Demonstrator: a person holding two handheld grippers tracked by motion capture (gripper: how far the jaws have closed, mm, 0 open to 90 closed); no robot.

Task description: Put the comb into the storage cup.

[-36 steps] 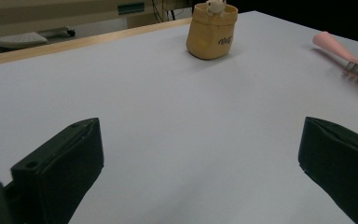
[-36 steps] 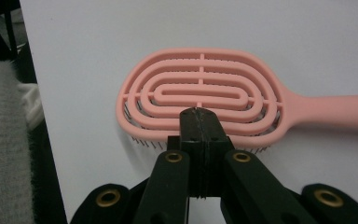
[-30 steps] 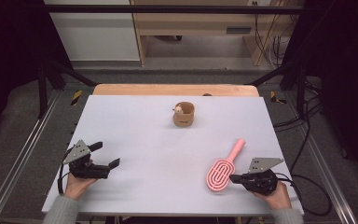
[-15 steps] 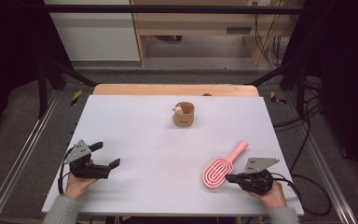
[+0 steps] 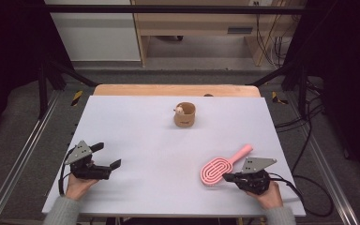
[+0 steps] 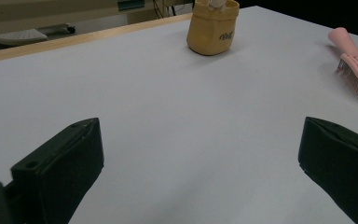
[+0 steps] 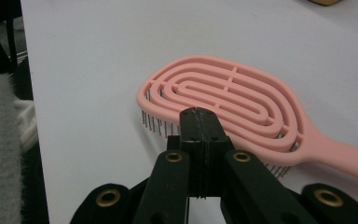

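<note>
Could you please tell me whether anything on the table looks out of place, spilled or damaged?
Nothing stands out. The pink hairbrush lies bristles down, whole, by the shut right tool; the small tan pouch stands upright, nothing spilled.

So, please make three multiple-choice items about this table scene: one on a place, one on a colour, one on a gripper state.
1. Where does the hairbrush lie on the table in the high view?
A. near the right gripper
B. beside the left gripper
C. inside the small tan pouch

2. What colour is the hairbrush?
A. blue
B. pink
C. black

3. How do the left gripper's jaws stand?
A. shut on the pouch
B. shut on nothing
C. open, with nothing between them

Answers:
1. A, the brush head lies just in front of the right gripper's shut jaws.
2. B, it is pink from head to handle.
3. C, the left gripper view shows the jaws wide apart over bare table.
</note>
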